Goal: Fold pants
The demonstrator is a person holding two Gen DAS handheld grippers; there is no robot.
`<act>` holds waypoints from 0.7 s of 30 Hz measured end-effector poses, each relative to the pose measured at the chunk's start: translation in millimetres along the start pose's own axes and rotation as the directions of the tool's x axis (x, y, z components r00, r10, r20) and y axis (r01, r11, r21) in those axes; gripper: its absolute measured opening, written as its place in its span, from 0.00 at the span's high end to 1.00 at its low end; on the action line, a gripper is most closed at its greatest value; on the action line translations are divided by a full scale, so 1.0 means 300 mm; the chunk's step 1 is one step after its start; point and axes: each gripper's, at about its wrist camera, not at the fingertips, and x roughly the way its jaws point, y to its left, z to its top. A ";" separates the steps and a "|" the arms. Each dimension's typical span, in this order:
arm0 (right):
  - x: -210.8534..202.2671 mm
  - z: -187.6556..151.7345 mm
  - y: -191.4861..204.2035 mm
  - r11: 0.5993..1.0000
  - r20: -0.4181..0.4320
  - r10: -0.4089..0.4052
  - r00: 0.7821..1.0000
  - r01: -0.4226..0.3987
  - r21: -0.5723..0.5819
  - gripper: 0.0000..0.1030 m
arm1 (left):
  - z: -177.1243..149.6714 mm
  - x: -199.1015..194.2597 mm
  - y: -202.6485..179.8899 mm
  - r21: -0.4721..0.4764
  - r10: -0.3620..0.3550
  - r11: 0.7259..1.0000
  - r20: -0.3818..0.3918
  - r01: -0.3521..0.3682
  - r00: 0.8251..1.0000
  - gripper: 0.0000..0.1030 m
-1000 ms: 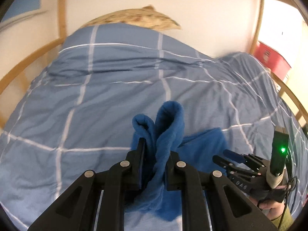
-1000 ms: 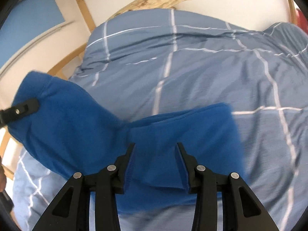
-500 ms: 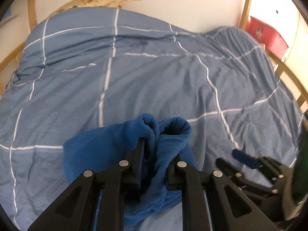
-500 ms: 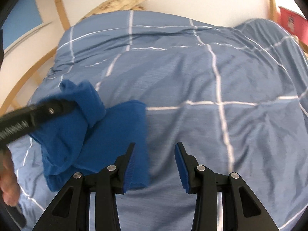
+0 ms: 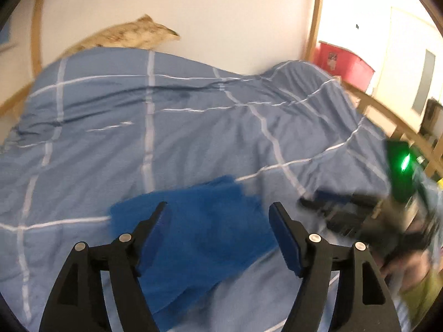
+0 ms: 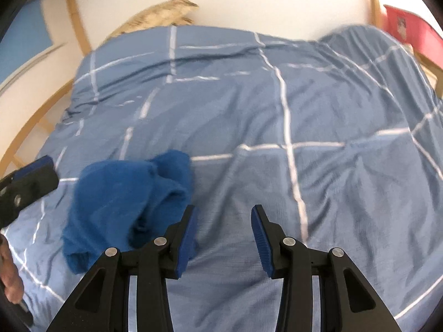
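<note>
The blue fleece pants lie in a folded bundle on the blue checked duvet. In the left wrist view my left gripper hangs over them with its jaws opening wide; the cloth lies below the pads, loose of both. The right gripper shows blurred at the right. In the right wrist view the pants lie at the lower left, rumpled, beside my right gripper, which stands open over bare duvet. The left gripper shows at the left edge.
A tan patterned pillow lies at the head of the bed by the white wall. A wooden bed frame rims the mattress, with a red box beyond it. A hand shows at the lower left edge.
My left gripper went from shut on the bunched pants to open, and the pants dropped flat on the duvet. My right gripper slid right, off the pants.
</note>
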 end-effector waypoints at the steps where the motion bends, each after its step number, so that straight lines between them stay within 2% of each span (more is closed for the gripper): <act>1: -0.012 0.003 0.016 1.000 0.012 0.016 1.000 -0.016 -0.016 0.59 | -0.035 -0.021 0.025 0.006 0.027 1.000 0.004 -0.027 1.000 0.30; 4: -0.038 0.018 0.080 0.996 0.037 0.070 0.997 -0.067 -0.066 0.60 | -0.145 -0.047 0.090 0.019 0.097 0.995 -0.015 -0.097 0.995 0.30; 6: -0.028 0.036 0.123 0.987 0.031 0.137 0.990 -0.134 -0.086 0.60 | -0.226 -0.028 0.125 0.016 0.115 0.993 -0.047 -0.114 0.992 0.30; 10: 0.035 0.060 0.200 0.979 0.020 0.180 0.984 -0.177 -0.103 0.60 | -0.326 0.016 0.160 -0.029 0.078 0.996 -0.103 -0.081 0.992 0.31; 15: 0.165 0.073 0.226 0.979 -0.028 0.201 0.979 -0.202 -0.031 0.59 | -0.383 0.065 0.173 -0.023 0.125 0.991 -0.119 -0.128 0.985 0.31; 18: 0.218 0.081 0.217 0.979 -0.046 0.205 0.978 -0.204 0.013 0.59 | -0.390 0.082 0.180 -0.035 0.110 0.993 -0.124 -0.115 0.986 0.31; 21: 0.255 0.081 0.218 0.980 -0.071 0.198 0.978 -0.197 0.027 0.59 | -0.397 0.094 0.169 -0.001 0.118 0.993 -0.117 -0.119 0.986 0.31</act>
